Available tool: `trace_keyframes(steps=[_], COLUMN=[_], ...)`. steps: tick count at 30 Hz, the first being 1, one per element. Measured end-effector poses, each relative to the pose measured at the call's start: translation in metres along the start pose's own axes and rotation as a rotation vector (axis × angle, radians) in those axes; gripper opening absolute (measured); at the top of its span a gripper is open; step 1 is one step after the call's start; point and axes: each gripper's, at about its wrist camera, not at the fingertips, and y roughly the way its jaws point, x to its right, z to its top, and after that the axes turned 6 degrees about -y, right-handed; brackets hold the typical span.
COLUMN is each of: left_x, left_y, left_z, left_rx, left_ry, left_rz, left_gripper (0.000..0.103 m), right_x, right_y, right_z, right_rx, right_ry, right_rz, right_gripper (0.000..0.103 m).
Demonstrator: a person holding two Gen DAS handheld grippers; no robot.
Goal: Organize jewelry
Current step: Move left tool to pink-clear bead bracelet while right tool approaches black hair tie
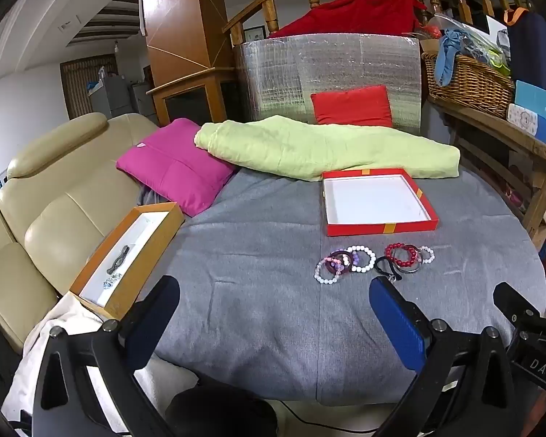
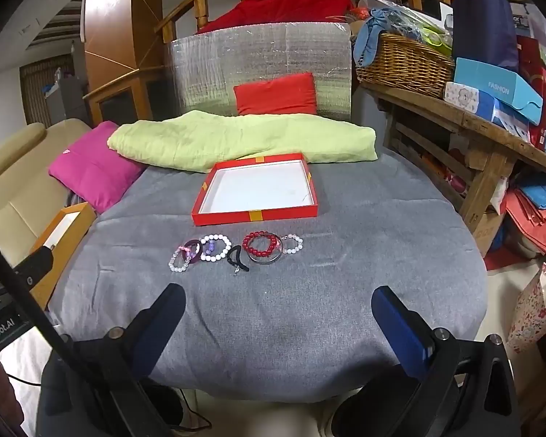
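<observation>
Both grippers, left (image 1: 273,306) and right (image 2: 278,307), gaped wide, holding nothing; the centre-frame bracelets (image 2: 236,249) looked light, slippery, best pinched across one bead strand.

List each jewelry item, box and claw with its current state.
Left claw: open, holding nothing.
Right claw: open, holding nothing.
Red box: open, nothing inside.
Orange box: open, jewelry pieces inside.
Red bead bracelet: loose on the cloth.
White bead bracelet: loose on the cloth.
</observation>
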Motion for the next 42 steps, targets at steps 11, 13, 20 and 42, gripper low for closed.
trace_keyframes(steps=[11, 13, 20, 42], left_x=[0.0, 0.0, 0.001, 0.0], left_y=[0.003, 0.003, 0.006, 0.116], left_z=[0.0, 0.0, -0.001, -0.014], left_rx=[-0.01, -0.009, -0.013, -0.22], left_ry=[-0.001, -0.001, -0.002, -0.024], left_rz=[0.001, 0.0, 0.002, -0.13], left_gripper=[0.103, 0.103, 0.103, 0.103], right_x=[-0.004, -0.006, -0.003, 0.058], right_y=[0.001, -0.001, 0.004, 0.088], right_z=[0.0, 0.001, 0.004, 0.006], right_rx=[0.009, 0.008, 0.011, -0.054], right_ry=[0.003, 0.001, 0.003, 0.028], right_rz=[0.003, 0.003, 0.004, 0.067], right_gripper=[0.103, 0.103, 0.103, 0.103])
